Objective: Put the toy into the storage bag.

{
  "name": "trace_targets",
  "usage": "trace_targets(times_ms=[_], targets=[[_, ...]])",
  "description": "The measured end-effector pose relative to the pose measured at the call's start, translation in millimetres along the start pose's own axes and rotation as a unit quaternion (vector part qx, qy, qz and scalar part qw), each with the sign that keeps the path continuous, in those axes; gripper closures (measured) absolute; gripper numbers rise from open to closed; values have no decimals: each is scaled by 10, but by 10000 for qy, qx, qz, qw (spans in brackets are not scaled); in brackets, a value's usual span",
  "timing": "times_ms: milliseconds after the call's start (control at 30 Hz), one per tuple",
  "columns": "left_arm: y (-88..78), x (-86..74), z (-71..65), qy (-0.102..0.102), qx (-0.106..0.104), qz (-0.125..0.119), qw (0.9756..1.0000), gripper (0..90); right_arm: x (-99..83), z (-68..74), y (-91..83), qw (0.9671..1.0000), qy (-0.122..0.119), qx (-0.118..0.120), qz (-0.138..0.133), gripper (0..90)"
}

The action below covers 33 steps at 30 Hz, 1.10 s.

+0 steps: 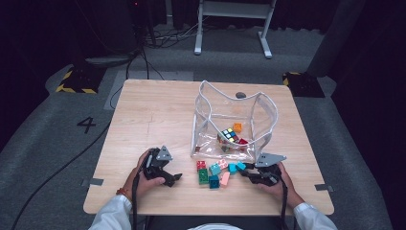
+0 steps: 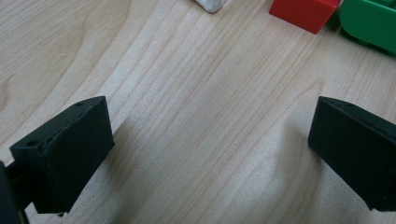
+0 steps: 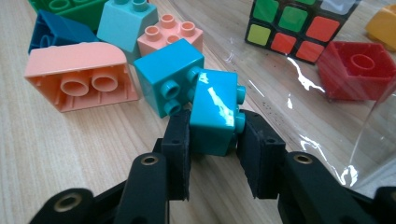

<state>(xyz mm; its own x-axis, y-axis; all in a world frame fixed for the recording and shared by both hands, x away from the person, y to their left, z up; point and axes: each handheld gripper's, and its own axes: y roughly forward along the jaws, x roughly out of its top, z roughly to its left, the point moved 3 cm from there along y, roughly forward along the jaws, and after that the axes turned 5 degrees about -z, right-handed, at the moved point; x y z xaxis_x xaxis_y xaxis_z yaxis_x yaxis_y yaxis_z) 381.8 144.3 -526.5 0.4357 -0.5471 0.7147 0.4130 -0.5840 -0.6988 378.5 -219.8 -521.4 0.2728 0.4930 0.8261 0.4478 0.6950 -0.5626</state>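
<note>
Tongs on the right point(image 3: 212, 140) clamp a turquoise brick point(image 3: 214, 112); left tongs point(image 2: 205, 154) gape wide over bare surface point(image 2: 196, 93), red brick point(image 2: 303, 13) at one o'clock

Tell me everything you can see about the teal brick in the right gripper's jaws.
The teal brick is a small, glossy plastic building block with round studs on its side, so it is tipped over. The right gripper is shut on it, pads pressing two opposite faces. It sits low over the wooden table, against a second turquoise block, beside the clear bag.
</note>
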Motion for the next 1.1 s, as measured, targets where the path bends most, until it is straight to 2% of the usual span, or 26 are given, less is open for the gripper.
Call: trace_targets(times_ms=[133,233,367,733,933,1100], targets=[[-1,0,1,6,8,1,10000,1,-6,-12,-14,10000,-1,-25,14,673],[0,0,0,1,2,1,10000,1,-12,-15,-39,9999,104,10,-57,675],[0,0,0,3,1,1,10000,1,-37,-37,-91,10000,49,29,-76,676],[0,0,0,0,-6,0,10000,1,-136,-175,-408,9998,51,-64,-206,677],[1,0,-1,-4,-10,1,10000,1,-149,-289,-596,9989,231,-204,-347,677],[-1,0,1,6,11,0,10000,1,-132,-364,-733,9986,217,-314,-360,678]])
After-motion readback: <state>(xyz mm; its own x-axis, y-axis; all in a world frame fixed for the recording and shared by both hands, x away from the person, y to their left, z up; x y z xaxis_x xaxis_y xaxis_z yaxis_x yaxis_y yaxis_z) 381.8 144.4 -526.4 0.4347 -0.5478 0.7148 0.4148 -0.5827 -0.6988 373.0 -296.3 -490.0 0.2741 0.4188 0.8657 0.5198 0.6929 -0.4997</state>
